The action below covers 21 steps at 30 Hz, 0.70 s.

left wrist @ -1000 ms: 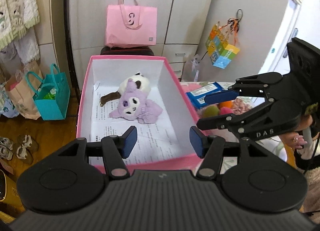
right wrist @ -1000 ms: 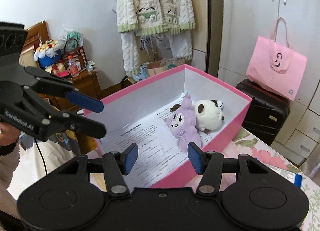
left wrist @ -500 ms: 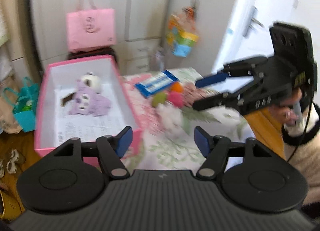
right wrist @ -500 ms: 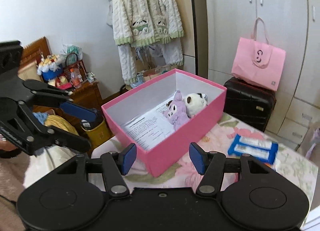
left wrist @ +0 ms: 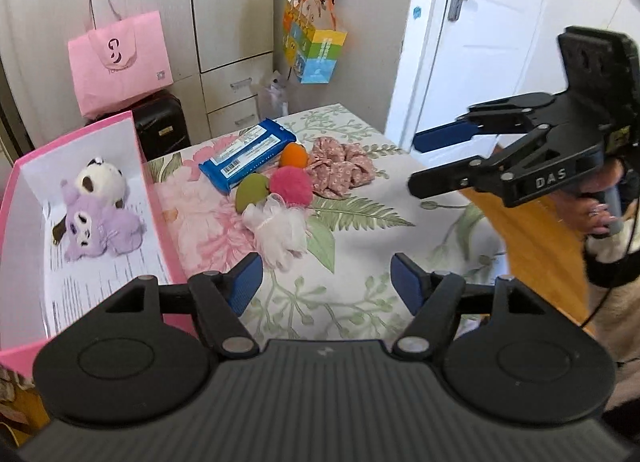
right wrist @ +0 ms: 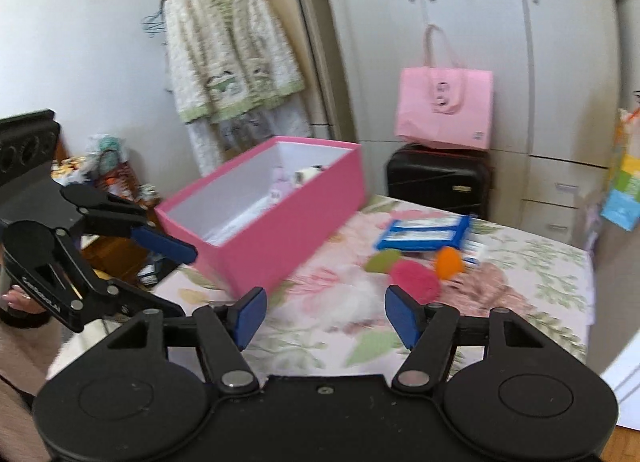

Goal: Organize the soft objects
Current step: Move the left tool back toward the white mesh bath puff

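A pink box [left wrist: 158,197] at the table's left holds a purple plush [left wrist: 100,227] and a white panda plush [left wrist: 102,181]. On the floral tablecloth lie a white fluffy puff [left wrist: 276,229], a pink pompom [left wrist: 291,185], a green ball [left wrist: 251,189], an orange ball [left wrist: 294,155] and a pink scrunchie [left wrist: 340,171]. My left gripper [left wrist: 326,288] is open and empty, just short of the white puff. My right gripper [right wrist: 322,314] is open and empty above the puff [right wrist: 362,308]; the box [right wrist: 280,238] stands to its left.
A blue wipes pack [left wrist: 248,155] lies behind the balls. A black suitcase [left wrist: 162,129] with a pink bag [left wrist: 120,61] stands behind the table. A white door [left wrist: 480,41] is at right. A cardigan [right wrist: 228,53] hangs at the far left.
Both grippers have pulled back from the box and swung right toward the loose soft objects on the tablecloth. Both stay open and empty.
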Tool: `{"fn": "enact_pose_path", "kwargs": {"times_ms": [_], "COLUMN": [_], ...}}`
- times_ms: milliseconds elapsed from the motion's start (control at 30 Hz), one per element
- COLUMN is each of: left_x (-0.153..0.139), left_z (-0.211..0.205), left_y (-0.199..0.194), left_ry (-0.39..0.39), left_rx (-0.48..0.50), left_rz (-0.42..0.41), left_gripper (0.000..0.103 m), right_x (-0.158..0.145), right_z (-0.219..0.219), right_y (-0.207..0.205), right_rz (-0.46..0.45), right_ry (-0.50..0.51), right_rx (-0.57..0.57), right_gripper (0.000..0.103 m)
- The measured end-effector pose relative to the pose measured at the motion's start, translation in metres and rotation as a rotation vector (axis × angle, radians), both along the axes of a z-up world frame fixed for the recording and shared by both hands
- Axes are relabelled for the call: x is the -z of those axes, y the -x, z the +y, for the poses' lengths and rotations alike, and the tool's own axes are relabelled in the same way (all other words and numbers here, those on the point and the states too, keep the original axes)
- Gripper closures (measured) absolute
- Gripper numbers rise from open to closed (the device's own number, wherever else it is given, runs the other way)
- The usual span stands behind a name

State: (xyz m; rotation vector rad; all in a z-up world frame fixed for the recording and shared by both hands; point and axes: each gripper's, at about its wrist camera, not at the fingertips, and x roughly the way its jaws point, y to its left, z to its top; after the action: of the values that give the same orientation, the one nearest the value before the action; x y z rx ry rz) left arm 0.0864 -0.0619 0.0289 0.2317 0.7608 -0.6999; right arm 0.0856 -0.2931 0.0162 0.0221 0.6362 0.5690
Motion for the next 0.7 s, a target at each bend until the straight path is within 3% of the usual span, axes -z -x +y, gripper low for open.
{"fn": "enact_pose_path", "kwargs": {"times_ms": [133, 333, 467, 700], "left_x": [0.013, 0.035, 0.054, 0.091], "left_z": [-0.019, -0.043, -0.051, -0.065], "left_y": [-0.018, -0.033, -0.050, -0.078], "left_ry": [0.023, 0.048, 0.072, -0.050], "left_rx": [0.021, 0.014, -0.039, -0.205], "left_rz": [0.038, -0.024, -0.022, -0.129], "left_gripper": [0.033, 0.033, 0.033, 0.033], "right_x": [0.012, 0.041, 0.064, 0.100], "right_z": [-0.017, -0.026, -0.030, -0.028], "right_y": [-0.006, -0.022, -0.043, -0.076], "right_rz": [-0.026, -0.099, -0.118, -0.159], "right_ry": [0.010, 0.124, 0.137, 0.210], "right_rx": [0.062, 0.105, 0.120, 0.146], "right_gripper": [0.032, 0.028, 0.027, 0.026]}}
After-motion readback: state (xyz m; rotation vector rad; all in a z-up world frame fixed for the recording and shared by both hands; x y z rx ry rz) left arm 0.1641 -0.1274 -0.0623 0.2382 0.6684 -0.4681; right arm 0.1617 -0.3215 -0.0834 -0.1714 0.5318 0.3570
